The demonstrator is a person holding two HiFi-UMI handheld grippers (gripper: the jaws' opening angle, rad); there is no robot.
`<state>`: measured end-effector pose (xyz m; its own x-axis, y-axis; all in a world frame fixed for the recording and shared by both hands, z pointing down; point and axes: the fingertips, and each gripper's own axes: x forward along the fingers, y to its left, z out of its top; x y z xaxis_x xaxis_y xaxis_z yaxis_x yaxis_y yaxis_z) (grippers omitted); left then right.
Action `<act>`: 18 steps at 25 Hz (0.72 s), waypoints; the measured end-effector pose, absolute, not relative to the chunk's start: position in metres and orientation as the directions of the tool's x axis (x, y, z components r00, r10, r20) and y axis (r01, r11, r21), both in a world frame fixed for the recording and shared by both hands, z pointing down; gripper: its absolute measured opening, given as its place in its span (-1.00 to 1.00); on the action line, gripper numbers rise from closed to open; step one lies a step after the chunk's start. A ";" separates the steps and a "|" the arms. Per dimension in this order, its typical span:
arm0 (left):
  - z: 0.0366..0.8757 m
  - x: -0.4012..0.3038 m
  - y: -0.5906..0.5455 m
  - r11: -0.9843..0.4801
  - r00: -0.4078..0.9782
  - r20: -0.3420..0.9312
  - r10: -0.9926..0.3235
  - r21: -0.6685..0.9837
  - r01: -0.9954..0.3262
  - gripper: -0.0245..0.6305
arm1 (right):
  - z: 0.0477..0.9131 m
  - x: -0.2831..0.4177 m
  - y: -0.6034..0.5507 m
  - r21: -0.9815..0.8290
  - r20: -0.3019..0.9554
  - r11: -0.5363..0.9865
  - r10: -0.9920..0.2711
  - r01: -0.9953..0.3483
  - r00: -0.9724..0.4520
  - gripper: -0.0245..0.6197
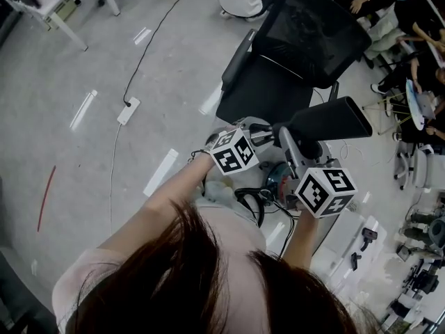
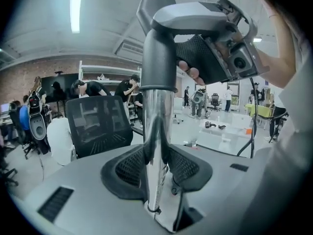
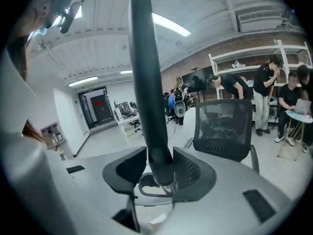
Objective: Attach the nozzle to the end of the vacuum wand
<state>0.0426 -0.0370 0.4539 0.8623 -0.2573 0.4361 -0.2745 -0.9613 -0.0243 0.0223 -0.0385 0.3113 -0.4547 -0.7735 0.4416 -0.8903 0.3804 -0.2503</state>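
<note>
head view: even, cool, washed-out light, no hard shadows. pale streaks of ceiling light on floor [image 1: 62, 75] at 9 to 10 o'clock. hair [image 1: 208, 284] at 6 o'clock dark, soft, out of focus.
left gripper view: strong fisheye bend, black corners. ceiling tube [image 2: 76, 8] at 11 o'clock blown white. chrome wand [image 2: 157, 146] at centre mirrors surroundings. 3 o'clock edge blurred.
right gripper view: same bend. bright ceiling strip [image 3: 170, 24] at 1 o'clock. nozzle [image 3: 146, 82] near-silhouette. 9 o'clock edge smeared.
</note>
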 end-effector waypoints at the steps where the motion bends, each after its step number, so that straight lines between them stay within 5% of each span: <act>1: 0.453 0.042 -0.035 -0.964 0.867 0.432 -0.246 -0.020 -0.264 -0.47 | 0.313 0.021 -0.038 -0.274 0.441 0.398 -0.757 -0.876 -0.482 -0.43; 5: 0.453 0.040 -0.036 -0.965 0.870 0.429 -0.243 -0.019 -0.260 -0.47 | 0.317 0.018 -0.042 -0.286 0.414 0.415 -0.760 -0.864 -0.501 -0.41; 18: 0.456 0.045 -0.046 -0.935 0.835 0.438 -0.333 -0.039 -0.352 -0.47 | 0.320 0.030 -0.049 -0.146 0.320 0.181 -0.922 -0.973 -0.219 -0.40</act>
<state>0.0452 -0.0462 0.4562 0.8350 -0.3327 0.4384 -0.3524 -0.9351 -0.0385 0.0303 -0.0493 0.3197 -0.2194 -0.9217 0.3200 -0.9726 0.1807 -0.1464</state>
